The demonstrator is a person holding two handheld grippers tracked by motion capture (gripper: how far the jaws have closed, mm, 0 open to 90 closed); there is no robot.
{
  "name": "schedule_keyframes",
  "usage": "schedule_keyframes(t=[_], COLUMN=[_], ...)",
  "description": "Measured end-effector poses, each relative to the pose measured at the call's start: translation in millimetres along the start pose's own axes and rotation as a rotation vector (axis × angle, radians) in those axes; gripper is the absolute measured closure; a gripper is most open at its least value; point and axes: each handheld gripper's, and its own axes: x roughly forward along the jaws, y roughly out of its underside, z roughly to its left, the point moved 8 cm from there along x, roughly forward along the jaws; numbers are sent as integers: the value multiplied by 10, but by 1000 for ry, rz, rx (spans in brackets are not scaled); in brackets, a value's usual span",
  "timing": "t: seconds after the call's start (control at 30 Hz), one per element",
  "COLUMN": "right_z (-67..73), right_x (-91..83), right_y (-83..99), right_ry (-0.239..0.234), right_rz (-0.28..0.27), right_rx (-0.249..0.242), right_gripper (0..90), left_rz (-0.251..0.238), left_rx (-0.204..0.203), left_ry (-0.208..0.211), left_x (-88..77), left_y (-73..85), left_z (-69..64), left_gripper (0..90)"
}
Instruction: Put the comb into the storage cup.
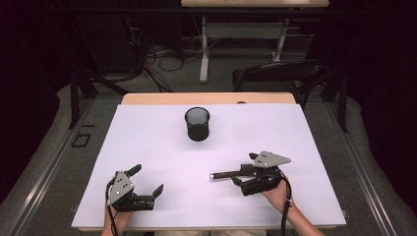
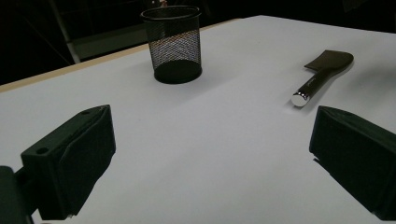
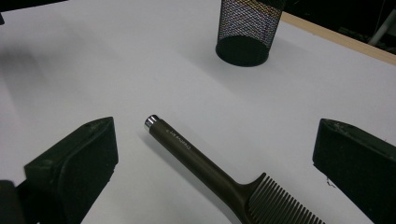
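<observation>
A dark brown comb (image 1: 231, 173) with a silver-capped handle lies flat on the white table (image 1: 162, 147), handle pointing left. My right gripper (image 1: 244, 169) hovers open over its toothed end; in the right gripper view the comb (image 3: 210, 168) lies between the spread jaws, untouched. A black mesh cup (image 1: 197, 124) stands upright toward the far middle of the table. It appears ahead in both gripper views, as the cup (image 2: 173, 44) and the cup (image 3: 247, 30). My left gripper (image 1: 146, 180) rests open near the front left edge with nothing between its jaws. From there the comb (image 2: 322, 74) lies off to the right.
The white sheet covers most of the table, with a wooden strip (image 1: 206, 98) showing along the far edge. Beyond the table are a black chair (image 1: 280, 73), cables on the floor and a second desk (image 1: 246, 29).
</observation>
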Motion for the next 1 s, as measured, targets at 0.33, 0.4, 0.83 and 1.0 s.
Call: schedule_keyframes(t=[0.33, 0.4, 0.83, 1.0], right_z=[14, 20, 61, 76], right_x=[120, 144, 294, 353], right_y=[-60, -62, -120, -148], right_ry=[-17, -23, -45, -54], right_rz=[10, 14, 36, 43], right_rx=[1, 2, -3, -4], right_gripper=[0, 0, 0, 0], left_rz=[2, 1, 2, 2], left_rx=[1, 0, -6, -5], left_ry=[1, 1, -1, -1], left_x=[2, 3, 4, 3], left_y=[1, 0, 2, 1], left_z=[-3, -1, 3, 5], left_gripper=[5, 5, 5, 5])
